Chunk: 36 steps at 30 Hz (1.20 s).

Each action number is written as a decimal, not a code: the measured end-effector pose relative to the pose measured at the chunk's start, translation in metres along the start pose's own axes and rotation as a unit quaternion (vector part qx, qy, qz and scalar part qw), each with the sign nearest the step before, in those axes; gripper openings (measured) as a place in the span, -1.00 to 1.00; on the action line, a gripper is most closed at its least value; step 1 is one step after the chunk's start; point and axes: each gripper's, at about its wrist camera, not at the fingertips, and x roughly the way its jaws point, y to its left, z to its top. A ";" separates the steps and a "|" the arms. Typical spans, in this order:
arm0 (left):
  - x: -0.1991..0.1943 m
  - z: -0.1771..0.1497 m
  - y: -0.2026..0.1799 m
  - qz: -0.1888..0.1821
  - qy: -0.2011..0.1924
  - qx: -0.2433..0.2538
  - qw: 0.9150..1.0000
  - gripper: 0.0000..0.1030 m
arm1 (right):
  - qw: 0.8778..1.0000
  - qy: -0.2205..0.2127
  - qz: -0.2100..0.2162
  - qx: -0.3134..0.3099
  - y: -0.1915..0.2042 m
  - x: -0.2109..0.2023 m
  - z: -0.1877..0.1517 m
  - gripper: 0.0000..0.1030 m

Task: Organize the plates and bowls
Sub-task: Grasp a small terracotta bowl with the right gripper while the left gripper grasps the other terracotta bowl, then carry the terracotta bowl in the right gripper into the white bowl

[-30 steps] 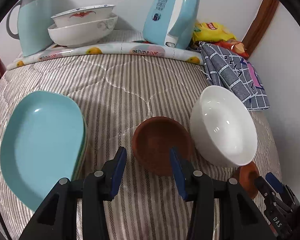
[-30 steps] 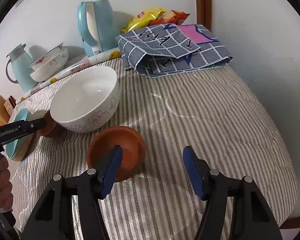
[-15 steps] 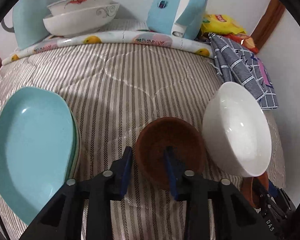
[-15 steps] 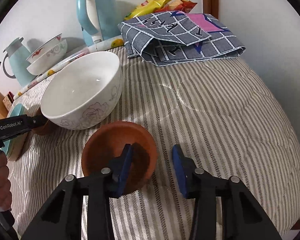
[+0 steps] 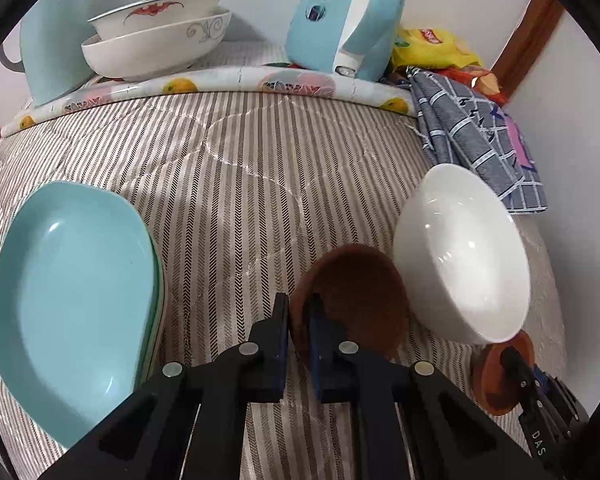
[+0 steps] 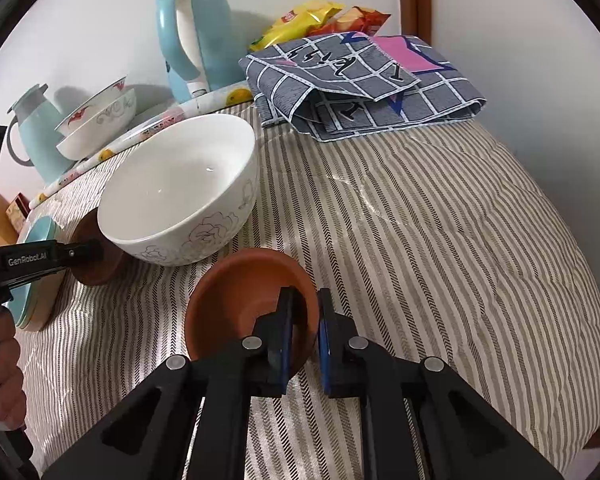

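In the left wrist view my left gripper [image 5: 298,312] is shut on the near rim of a dark brown bowl [image 5: 356,292], one finger inside and one outside. A large white bowl [image 5: 460,252] stands right beside it, and a stack of teal plates [image 5: 72,292] lies to the left. In the right wrist view my right gripper [image 6: 306,308] is shut on the right rim of a terracotta bowl [image 6: 244,296]. The white bowl [image 6: 180,188] sits just behind it. Both small bowls rest on the striped quilt [image 6: 420,220].
At the back stand two stacked patterned bowls [image 5: 156,40], a teal thermos [image 5: 52,52] and a blue kettle [image 5: 340,12] on a fruit-print mat [image 5: 236,84]. A folded checked cloth [image 6: 360,84] and snack bags [image 6: 300,20] lie by the wall. A hand [image 6: 0,368] holds the left gripper.
Both grippers' jaws have closed from wide apart onto the rims of their bowls. Each camera has also crept slightly nearer its bowl.
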 end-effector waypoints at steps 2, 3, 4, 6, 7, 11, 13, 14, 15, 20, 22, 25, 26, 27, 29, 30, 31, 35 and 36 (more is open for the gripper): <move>-0.005 -0.002 0.000 -0.003 -0.002 0.002 1.000 -0.83 | 1.000 -0.002 0.003 0.007 0.000 -0.005 -0.001 -0.82; -0.007 -0.003 -0.001 -0.001 -0.001 0.005 1.000 -0.83 | 1.000 -0.003 0.005 0.010 0.000 -0.007 -0.002 -0.83; -0.009 -0.004 0.000 -0.001 -0.001 0.009 1.000 -0.83 | 1.000 -0.004 0.006 0.012 0.001 -0.010 -0.002 -0.83; -0.012 -0.008 0.000 -0.003 -0.002 0.011 1.000 -0.83 | 1.000 -0.008 0.005 0.014 0.003 -0.013 -0.003 -0.83; -0.014 -0.009 0.000 -0.003 -0.001 0.012 1.000 -0.83 | 1.000 -0.010 0.002 0.014 0.004 -0.014 -0.004 -0.83; -0.026 -0.013 0.003 -0.008 -0.005 0.013 1.000 -0.83 | 1.000 -0.016 -0.002 0.018 0.007 -0.023 -0.008 -0.83; -0.031 -0.013 0.004 -0.009 -0.009 0.012 1.000 -0.83 | 1.000 -0.017 0.000 0.023 0.008 -0.026 -0.010 -0.83; -0.035 -0.012 0.005 -0.010 -0.011 0.011 1.000 -0.83 | 1.000 -0.018 0.000 0.025 0.009 -0.028 -0.010 -0.83; -0.039 -0.012 0.006 -0.012 -0.013 0.010 1.000 -0.83 | 0.999 -0.019 -0.002 0.026 0.010 -0.030 -0.011 -0.83; -0.054 -0.011 0.008 -0.022 -0.025 0.013 0.999 -0.83 | 0.999 -0.034 -0.003 0.026 0.016 -0.047 -0.011 -0.83; -0.061 -0.011 0.010 -0.027 -0.030 0.012 0.999 -0.83 | 0.999 -0.042 -0.006 0.025 0.019 -0.055 -0.010 -0.83; -0.071 -0.011 0.012 -0.032 -0.036 0.015 0.999 -0.83 | 0.998 -0.050 -0.006 0.023 0.024 -0.063 -0.009 -0.83; -0.073 -0.011 0.013 -0.033 -0.038 0.015 0.999 -0.84 | 0.998 -0.052 -0.005 0.023 0.026 -0.066 -0.009 -0.83; -0.075 -0.011 0.014 -0.034 -0.039 0.015 0.999 -0.84 | 0.998 -0.052 -0.004 0.023 0.027 -0.067 -0.008 -0.83; -0.081 -0.009 0.016 -0.038 -0.043 0.017 0.998 -0.84 | 0.998 -0.051 0.000 0.025 0.030 -0.070 -0.007 -0.83; -0.083 -0.009 0.017 -0.037 -0.044 0.017 0.998 -0.83 | 0.998 -0.051 0.000 0.026 0.032 -0.072 -0.007 -0.83; -0.086 -0.008 0.018 -0.037 -0.045 0.018 0.998 -0.83 | 0.998 -0.052 -0.002 0.024 0.034 -0.074 -0.007 -0.83; -0.096 -0.005 0.024 -0.037 -0.055 0.014 0.998 -0.84 | 0.998 -0.054 -0.003 0.022 0.040 -0.080 -0.005 -0.83; -0.099 -0.004 0.027 -0.037 -0.057 0.012 0.998 -0.83 | 0.998 -0.054 -0.003 0.024 0.041 -0.081 -0.004 -0.83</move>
